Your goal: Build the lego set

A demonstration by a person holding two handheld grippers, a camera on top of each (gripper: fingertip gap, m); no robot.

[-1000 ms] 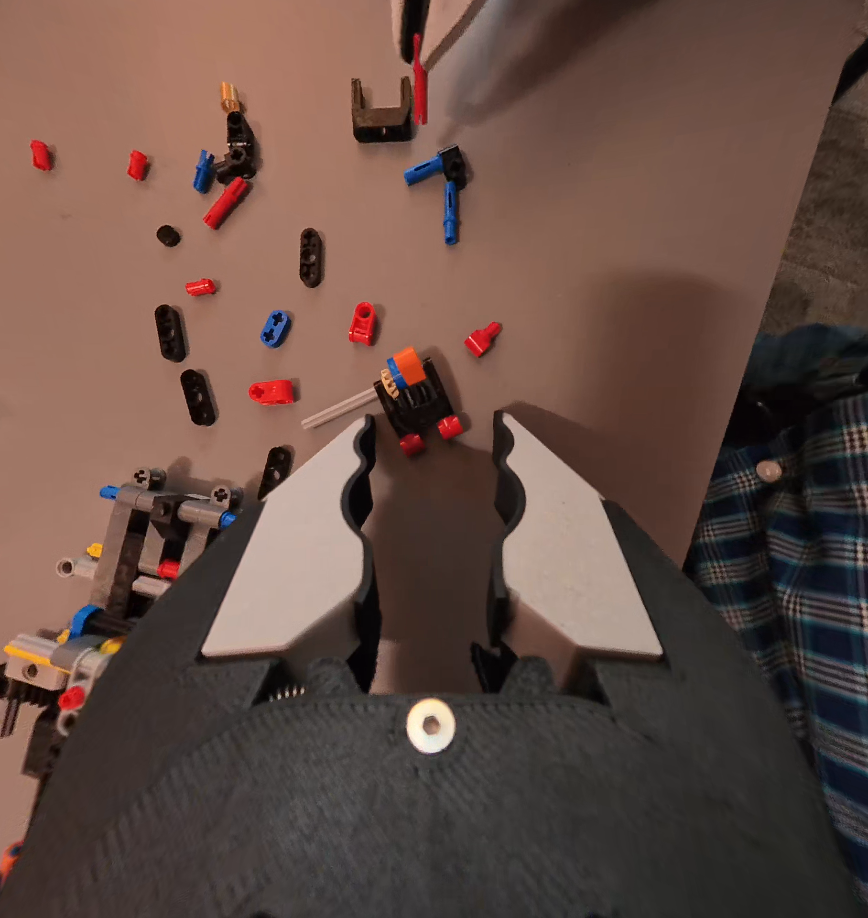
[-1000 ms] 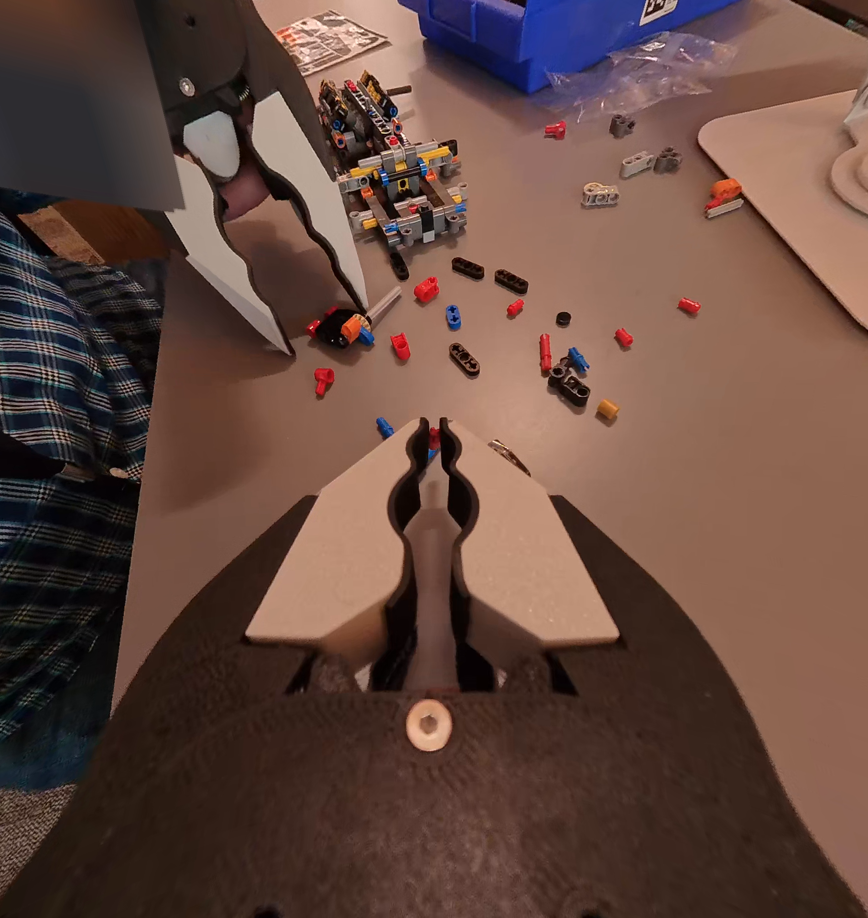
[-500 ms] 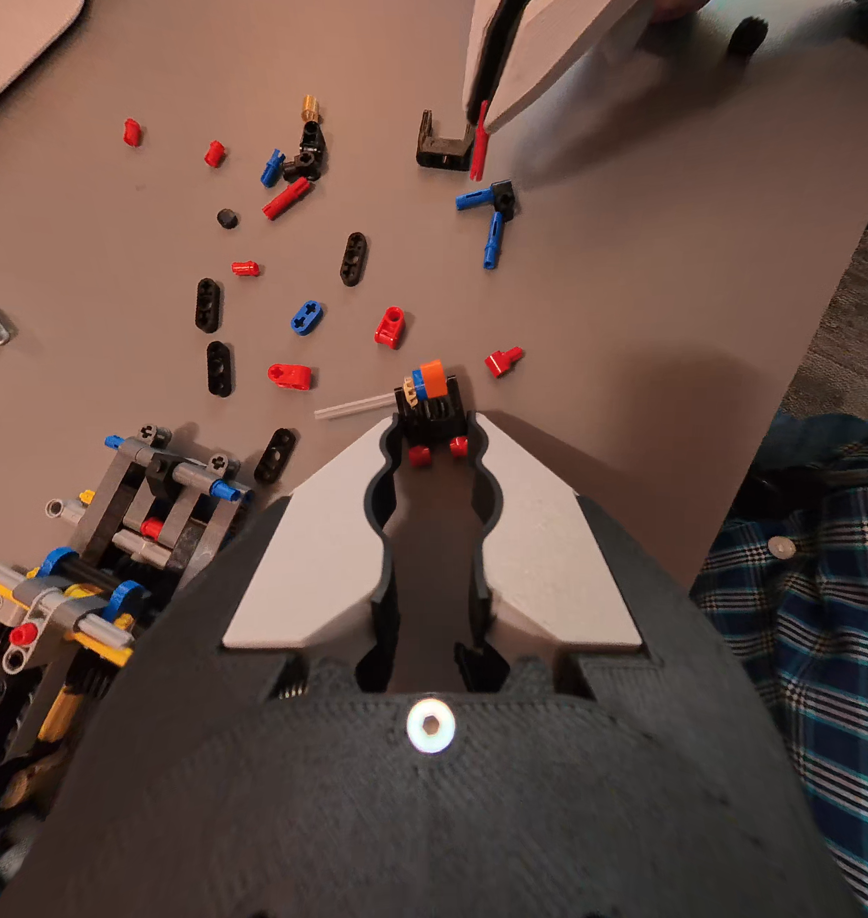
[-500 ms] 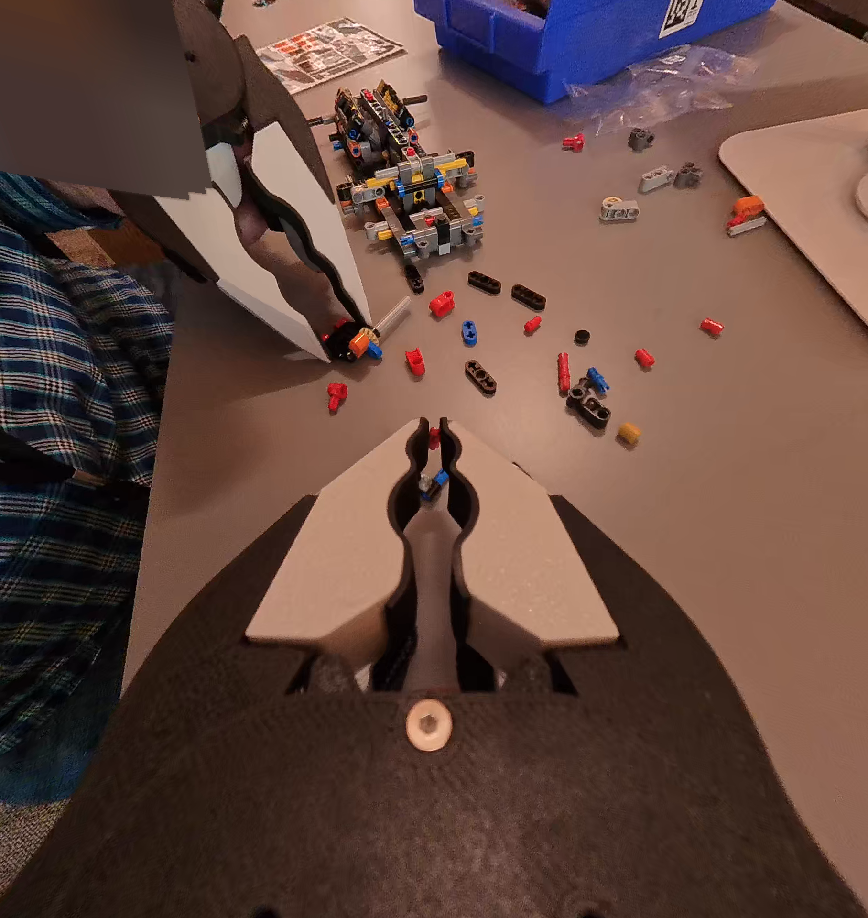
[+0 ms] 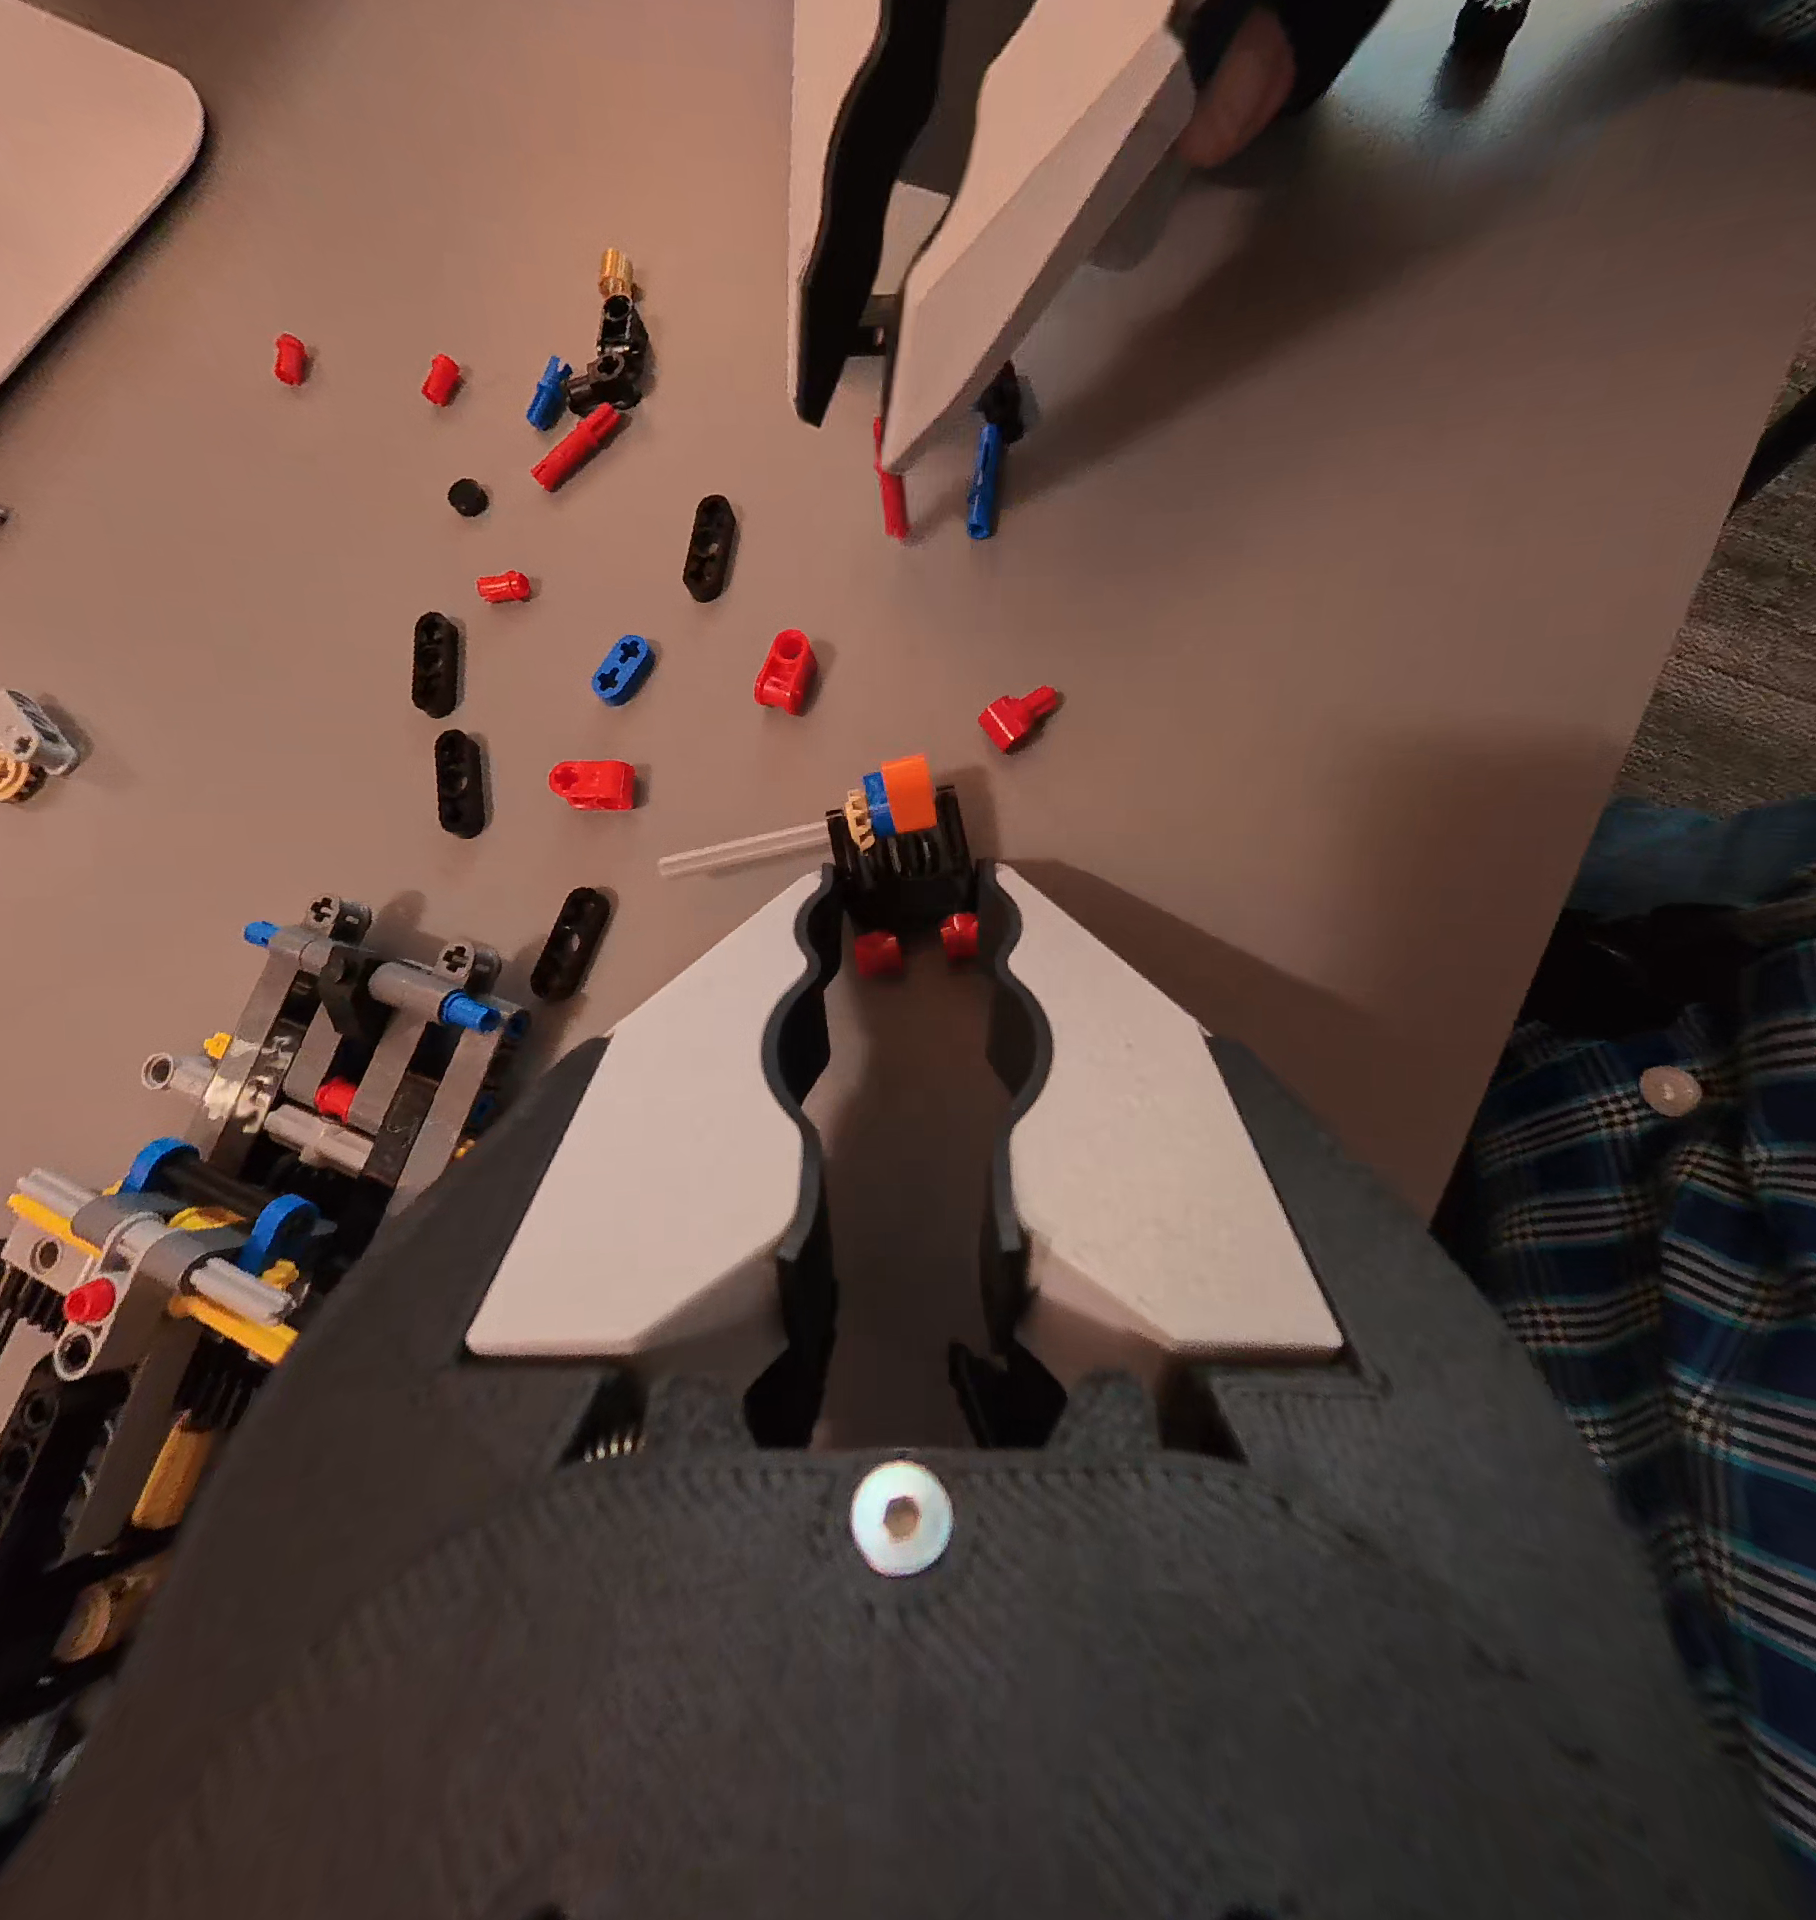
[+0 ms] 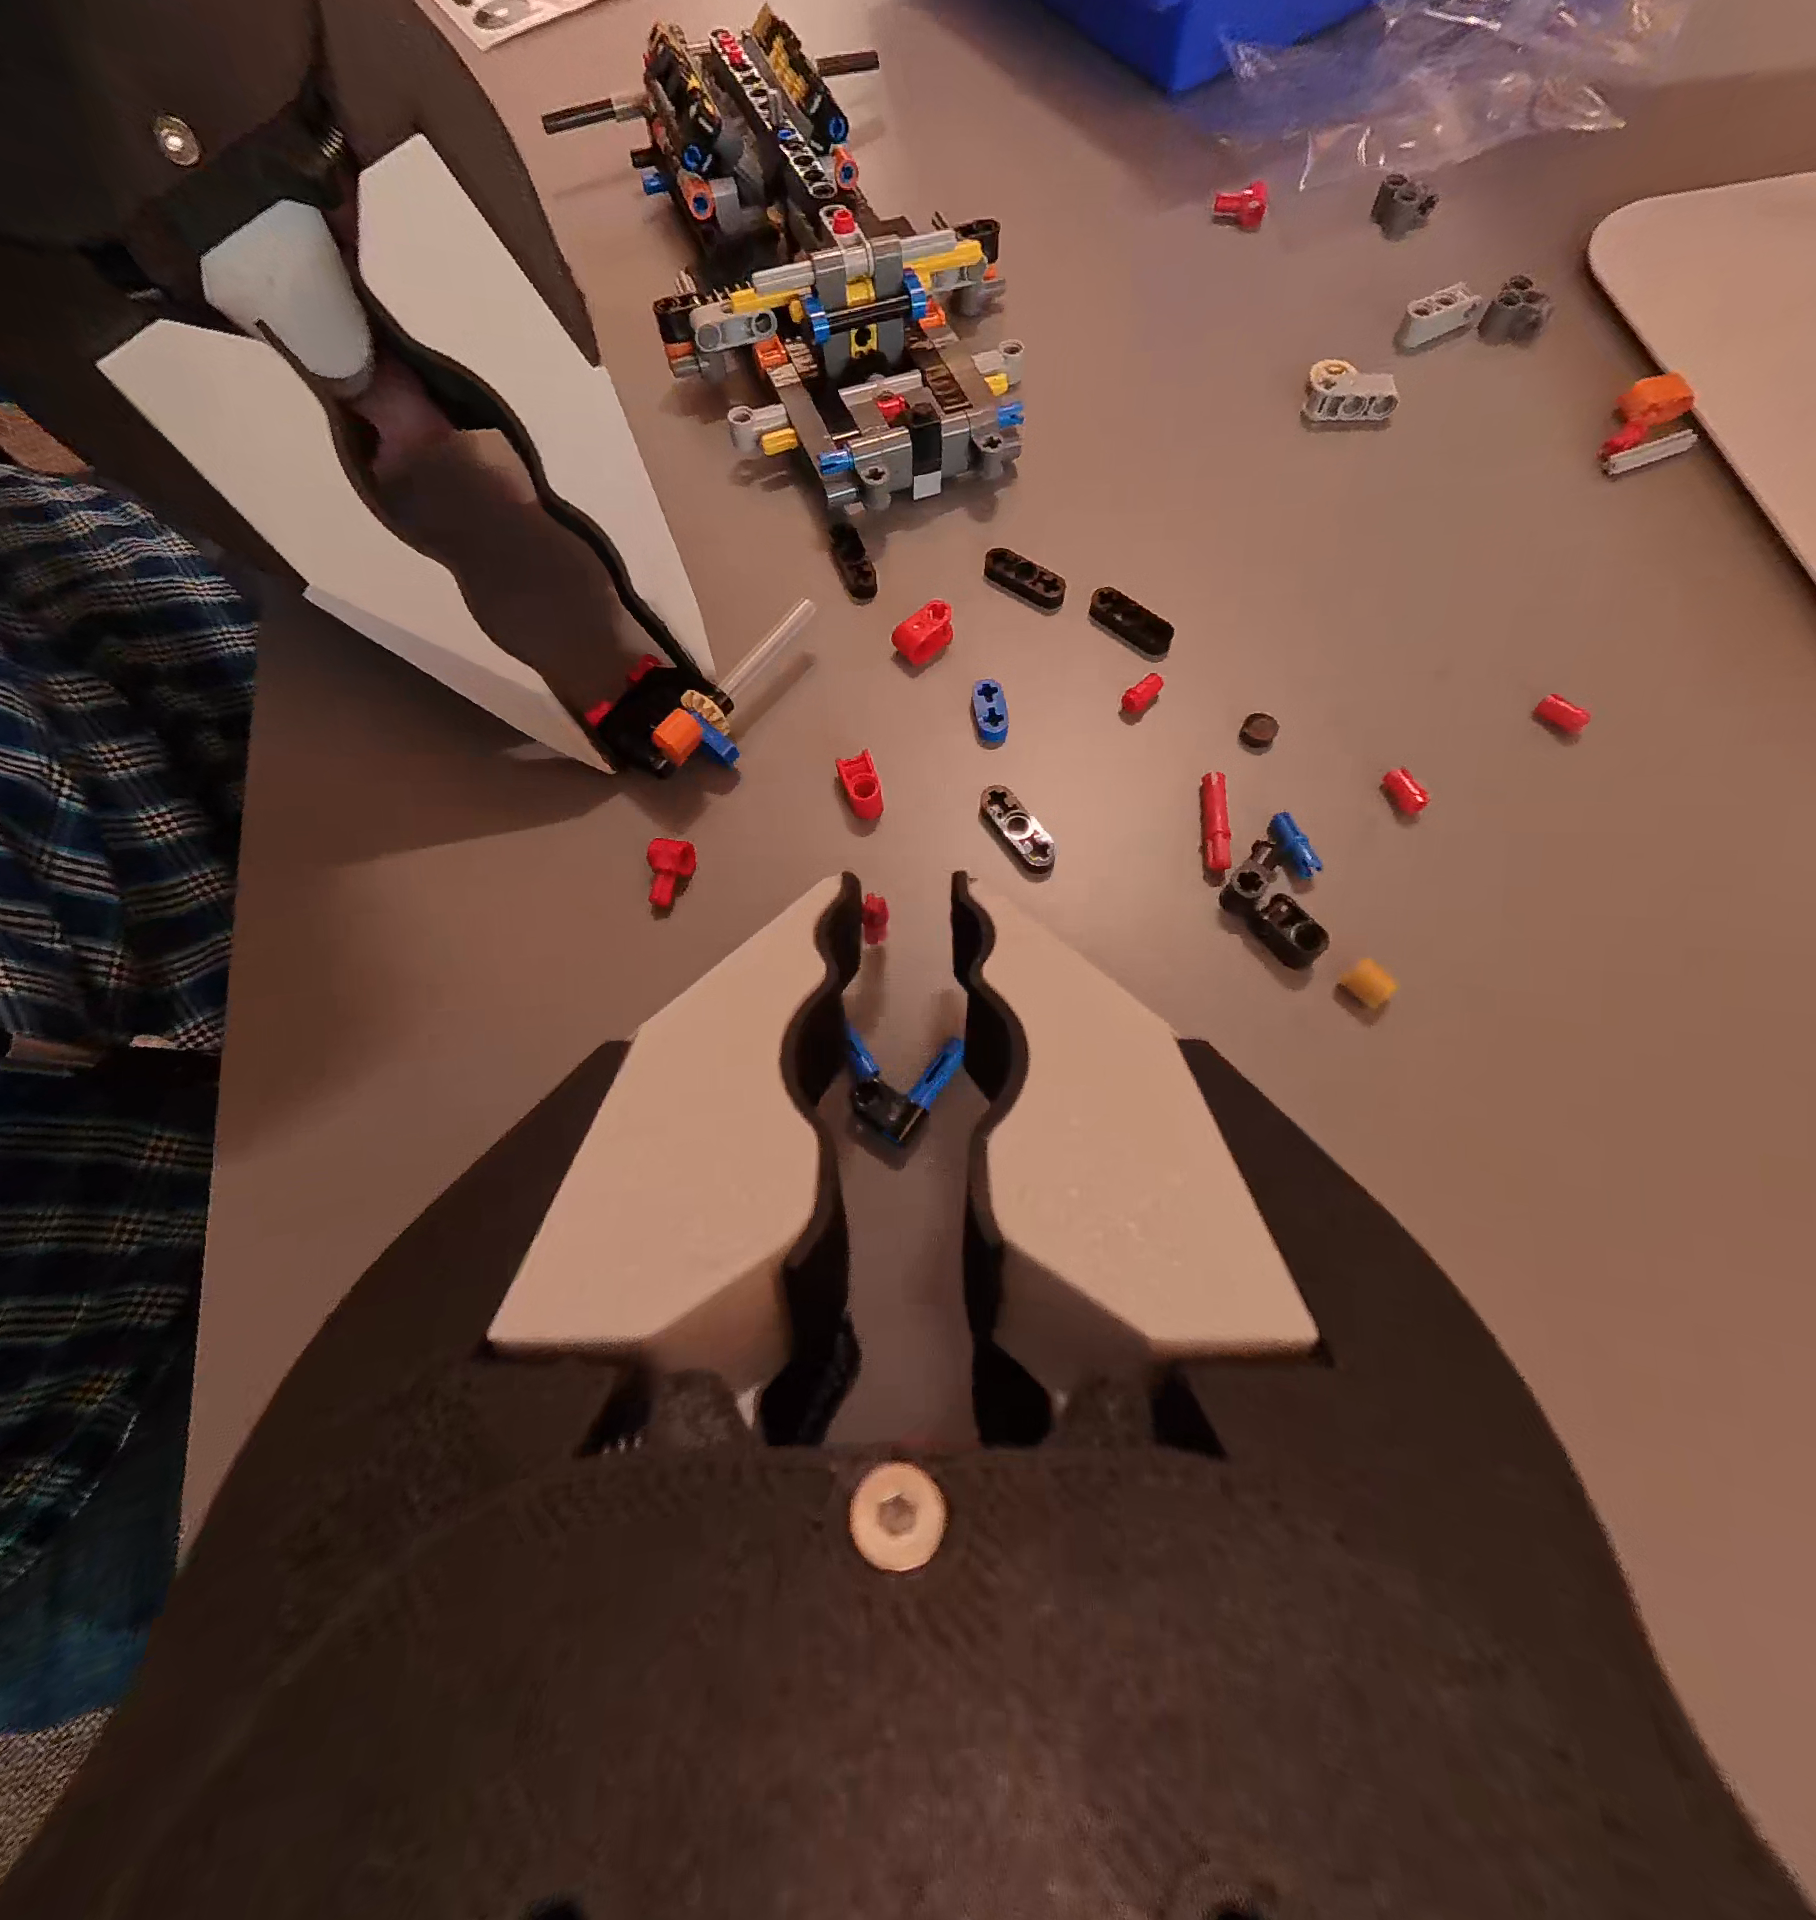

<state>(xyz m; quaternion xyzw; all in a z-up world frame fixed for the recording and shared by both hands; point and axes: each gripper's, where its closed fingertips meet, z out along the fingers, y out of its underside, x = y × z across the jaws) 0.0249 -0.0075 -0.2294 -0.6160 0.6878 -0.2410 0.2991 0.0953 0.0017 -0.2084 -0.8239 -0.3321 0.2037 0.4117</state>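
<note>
Left wrist view, far left of the claw: the part-built chassis [image 5: 260, 1143] lay on the table [image 5: 1299, 644], just beside the left claw's body.
Ahead-left of the left claw: loose red, blue and black pieces lay scattered, among them a red connector [image 5: 592, 783] and a blue link [image 5: 623, 668].
Left claw [image 5: 909, 894]: its jaws were drawn in on the small black sub-assembly [image 5: 899, 862], tips against both of its sides, the two red pegs showing between them; its orange-and-blue end and pale axle stuck out ahead.
Ahead-right of the left claw: the right claw [image 5: 862, 436] stood over a red pin [image 5: 891, 499] and a blue pin [image 5: 982, 478].
Right wrist view, left: the left claw [image 6: 655, 727] showed with the sub-assembly at its tips.
Right claw [image 6: 899, 883]: its jaws were parted and empty; the red pin [image 6: 873, 916] lay loose on the table near the left tip, and a black elbow with two blue pins [image 6: 893, 1091] lay farther back between the jaws.
Step in hand: probably securing the sub-assembly while the red pin was lined up for another pick.
Next move: close squarely on the thin pin, which could roll or tip, and hold the sub-assembly steady for mating.
</note>
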